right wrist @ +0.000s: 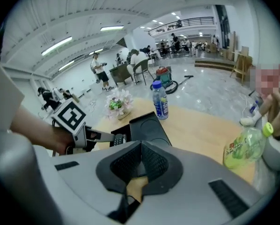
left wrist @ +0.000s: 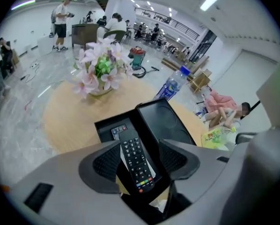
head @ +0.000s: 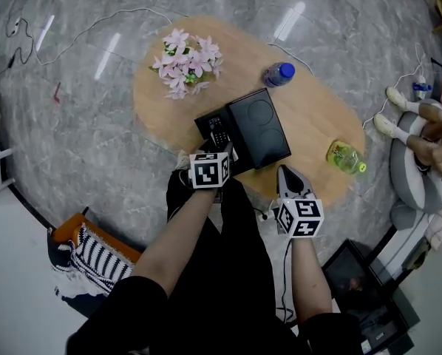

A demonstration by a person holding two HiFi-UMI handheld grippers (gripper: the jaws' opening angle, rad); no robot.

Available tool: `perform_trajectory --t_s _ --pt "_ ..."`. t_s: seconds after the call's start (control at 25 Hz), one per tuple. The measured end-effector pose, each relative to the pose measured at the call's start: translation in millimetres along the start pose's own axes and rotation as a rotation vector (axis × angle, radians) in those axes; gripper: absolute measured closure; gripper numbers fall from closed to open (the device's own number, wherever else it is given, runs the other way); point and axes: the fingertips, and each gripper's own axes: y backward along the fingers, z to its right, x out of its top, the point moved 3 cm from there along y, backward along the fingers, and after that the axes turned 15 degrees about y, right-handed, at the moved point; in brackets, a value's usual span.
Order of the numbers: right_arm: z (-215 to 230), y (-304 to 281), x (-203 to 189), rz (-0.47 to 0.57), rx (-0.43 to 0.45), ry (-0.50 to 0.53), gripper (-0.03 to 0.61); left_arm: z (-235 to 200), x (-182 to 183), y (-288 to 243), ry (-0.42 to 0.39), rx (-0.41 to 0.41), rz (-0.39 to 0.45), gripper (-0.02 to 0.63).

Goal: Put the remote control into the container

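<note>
A black remote control (left wrist: 137,162) with coloured buttons lies lengthwise in the open black container (head: 208,126), near the wooden table's front edge. The container's lid (head: 259,127) lies flat beside it on the right. My left gripper (head: 221,151) hovers over the container's near end, open. Its jaws stand wide on either side of the remote (head: 219,134), and the pads (left wrist: 105,160) do not touch it. A second small button panel (left wrist: 119,131) shows deeper in the container. My right gripper (head: 288,177) is shut and empty above the table's front edge, right of the lid.
On the oval wooden table (head: 310,117) stand a pot of pink flowers (head: 185,63), a blue-capped water bottle (head: 279,74) and a green bottle (head: 345,157). A seated person's legs (head: 417,128) are at the right. Striped cloth (head: 88,254) lies on the floor, lower left.
</note>
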Motion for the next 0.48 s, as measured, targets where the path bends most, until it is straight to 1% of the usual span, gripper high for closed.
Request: perform_trajectory --t_s 0.08,0.12,0.2,0.24,0.32,0.4,0.48 --pt "-6.2 9.5 9.4 0.034 -0.009 -0.071 0.566 2.1 9.0 20.1 -0.047 -0.043 0.027 0.351" --pt "-8.9 13.9 15.4 0.05 -0.014 -0.083 0.566 3.9 15.1 30.7 -0.07 -0.066 0.043 0.37" --pt "-12.0 22.6 28.8 0.08 -0.042 -0.083 0.566 8.8 30.3 51.3 -0.132 -0.11 0.08 0.437" --pt "-13.1 28.0 34.9 0.097 -0.066 -0.088 0.566 11.7 38.8 60.9 -0.171 -0.134 0.098 0.474" --pt "-16.8 40.7 46.4 0.139 -0.125 -0.11 0.566 17.6 56.8 79.6 -0.241 -0.191 0.133 0.524" --pt "-22.1 55.1 57.9 0.183 -0.177 -0.123 0.566 24.0 73.7 100.1 -0.281 -0.251 0.17 0.573" --pt "-28.5 69.8 68.2 0.218 -0.223 -0.124 0.566 31.8 86.8 121.9 -0.313 -0.311 0.2 0.598"
